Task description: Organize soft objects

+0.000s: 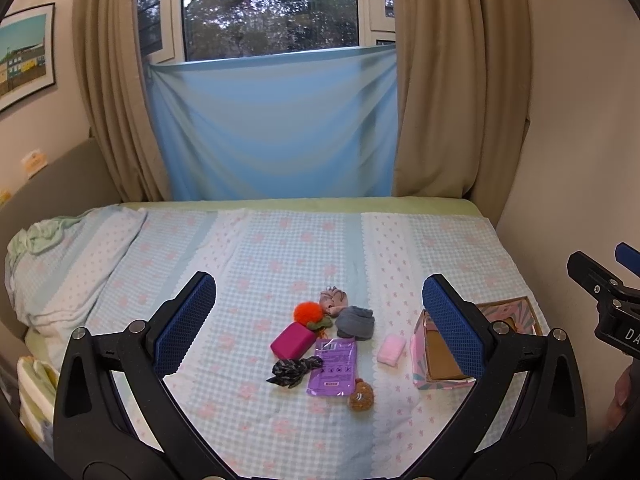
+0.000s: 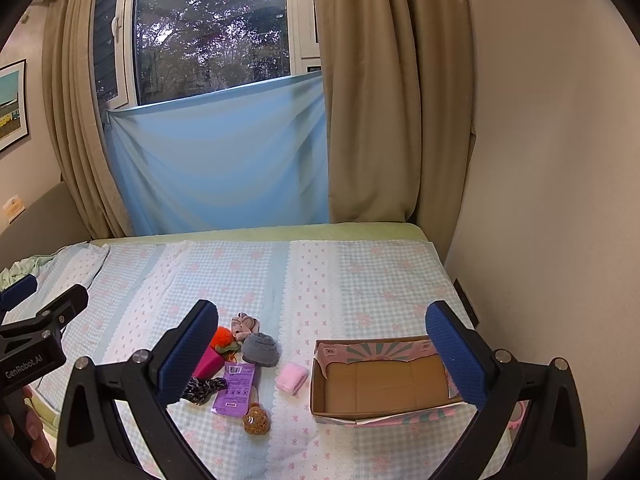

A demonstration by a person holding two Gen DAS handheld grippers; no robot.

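I hold the left gripper above the near part of the bed, its jaws spread wide with nothing between the blue pads. The right gripper hangs likewise wide open and empty.

The soft objects lie in a loose cluster on the checked bedspread. A pink knitted item lies farthest, touching a grey rolled sock and just beside an orange pom-pom. A magenta block sits near of the pom-pom. A purple packet lies flat in the middle, a dark patterned scrunchie at its left edge and a brown plush at its near right corner. A pale pink sponge lies apart, to the right.

The open cardboard box stands right of the cluster, with nothing in it as far as I see.
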